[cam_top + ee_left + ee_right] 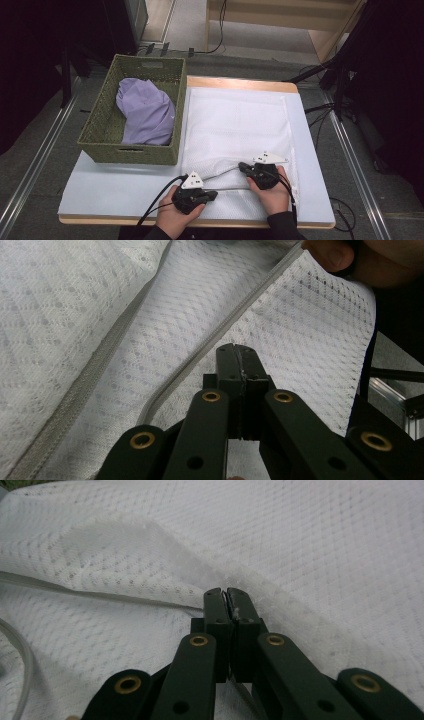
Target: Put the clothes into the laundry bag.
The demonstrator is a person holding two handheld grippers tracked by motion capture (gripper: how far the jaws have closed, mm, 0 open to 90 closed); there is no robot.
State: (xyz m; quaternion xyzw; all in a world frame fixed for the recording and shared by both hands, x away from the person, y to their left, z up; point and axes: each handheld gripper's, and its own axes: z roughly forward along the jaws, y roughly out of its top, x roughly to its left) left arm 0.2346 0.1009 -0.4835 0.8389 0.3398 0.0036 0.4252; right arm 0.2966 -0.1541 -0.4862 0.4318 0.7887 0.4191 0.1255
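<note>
At near table edge: both claws (pixel 206 196) (pixel 243 166) clamped on mesh bag (pixel 235 125).

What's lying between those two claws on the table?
In the high view, a stretch of the white mesh bag's zipper edge runs between the left claw and right claw.

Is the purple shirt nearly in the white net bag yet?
Not yet. Done so far: the white mesh bag lies flat on the table, its near zipper edge lifted. In hand: the left gripper and right gripper are both shut on that edge, apparently spreading the mouth. Left: the purple garment sits in the basket, untouched.
</note>
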